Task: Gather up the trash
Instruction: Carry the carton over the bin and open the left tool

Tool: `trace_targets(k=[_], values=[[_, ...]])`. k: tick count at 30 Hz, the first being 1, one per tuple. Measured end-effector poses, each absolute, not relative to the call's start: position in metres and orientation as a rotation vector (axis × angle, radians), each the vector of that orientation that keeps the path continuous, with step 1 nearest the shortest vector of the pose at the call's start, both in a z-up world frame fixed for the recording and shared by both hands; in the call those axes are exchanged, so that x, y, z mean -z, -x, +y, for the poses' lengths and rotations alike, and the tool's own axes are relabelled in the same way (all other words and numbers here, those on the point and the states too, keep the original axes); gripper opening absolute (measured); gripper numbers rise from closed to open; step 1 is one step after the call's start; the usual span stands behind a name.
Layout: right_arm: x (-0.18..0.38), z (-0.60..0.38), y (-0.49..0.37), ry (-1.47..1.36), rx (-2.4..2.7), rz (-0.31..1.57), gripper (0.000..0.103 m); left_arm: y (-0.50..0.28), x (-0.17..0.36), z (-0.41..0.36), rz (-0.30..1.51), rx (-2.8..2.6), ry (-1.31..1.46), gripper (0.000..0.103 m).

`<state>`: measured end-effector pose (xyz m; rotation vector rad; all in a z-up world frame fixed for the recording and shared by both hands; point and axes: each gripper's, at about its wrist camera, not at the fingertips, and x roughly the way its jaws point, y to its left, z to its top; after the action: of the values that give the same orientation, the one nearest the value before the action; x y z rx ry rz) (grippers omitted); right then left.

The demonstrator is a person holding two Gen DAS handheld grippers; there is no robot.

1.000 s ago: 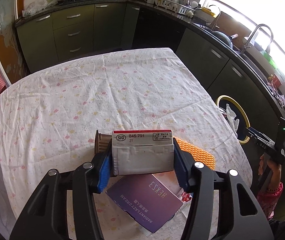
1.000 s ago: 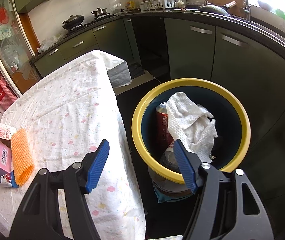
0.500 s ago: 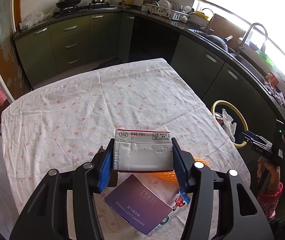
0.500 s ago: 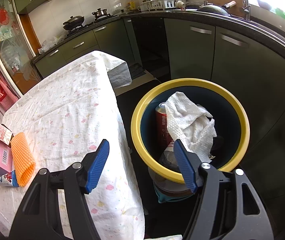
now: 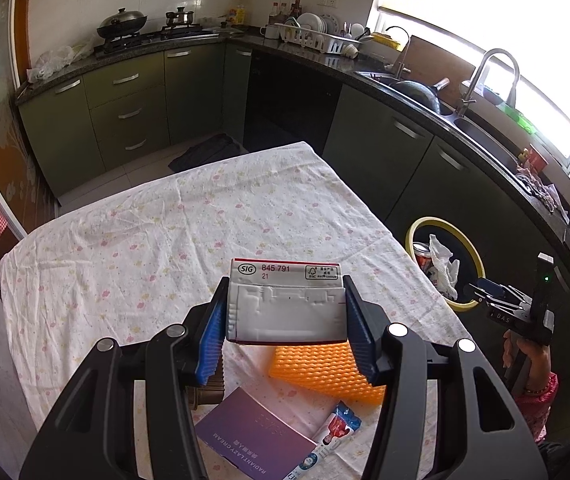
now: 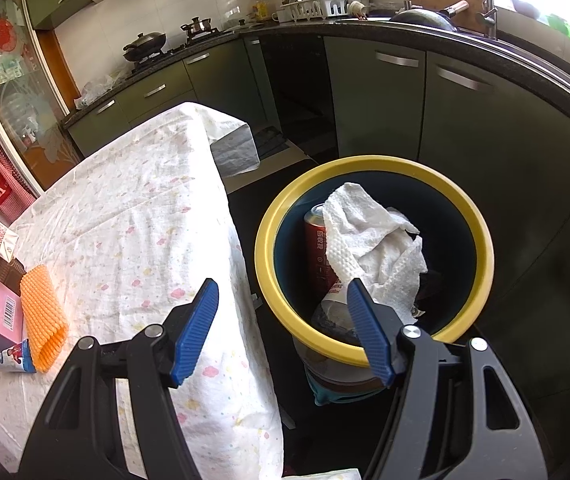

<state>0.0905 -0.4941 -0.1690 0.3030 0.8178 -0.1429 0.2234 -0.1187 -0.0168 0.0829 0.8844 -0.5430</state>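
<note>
Meanwhile, one carton (image 5: 285,304) pinched in the left gripper (image 5: 285,326), right gripper (image 6: 283,328) spread and empty above one yellow-rimmed bin (image 6: 365,168).

A creased cotton-like cloth (image 5: 189,232) with small printed flowers covers the bench. The carton (image 5: 285,304) is matt coated paperboard, dented. The orange sleeve (image 5: 325,368) looks like ribbed foam mesh. The bin's yellow rim (image 6: 369,164) is smooth plastic, holding embossed paper towel (image 6: 369,240) and a glossy metal can (image 6: 317,240).

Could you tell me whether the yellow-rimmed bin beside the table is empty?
Not empty: the yellow-rimmed dark blue bin holds a crumpled white paper towel and a red drink can.
</note>
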Motion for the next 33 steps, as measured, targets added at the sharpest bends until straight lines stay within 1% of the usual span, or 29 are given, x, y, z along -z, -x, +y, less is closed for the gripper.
trace_targets(k=[7, 12, 18, 22, 26, 33], values=[[0.153, -0.508, -0.071, -0.298, 0.177, 0.779, 0.063, -0.222, -0.003, -0.170, 0.871, 0.667, -0.112, 0.053], [0.142, -0.534, -0.045, -0.313, 0.248, 0.731, 0.064, -0.213, -0.008, -0.244, 0.883, 0.801, -0.171, 0.053], [0.151, -0.569, -0.027, -0.377, 0.292, 0.710, 0.063, -0.195, -0.004, -0.339, 0.889, 0.925, -0.223, 0.053], [0.161, -0.582, -0.021, -0.407, 0.289, 0.714, 0.064, -0.187, 0.011, -0.402, 0.912, 0.994, -0.231, 0.053], [0.167, -0.592, -0.014, -0.428, 0.289, 0.717, 0.064, -0.187, 0.043, -0.457, 0.978, 1.011, -0.296, 0.053], [0.172, -0.607, -0.004, -0.454, 0.303, 0.711, 0.064, -0.204, 0.091, -0.509, 1.107, 0.974, -0.386, 0.053]])
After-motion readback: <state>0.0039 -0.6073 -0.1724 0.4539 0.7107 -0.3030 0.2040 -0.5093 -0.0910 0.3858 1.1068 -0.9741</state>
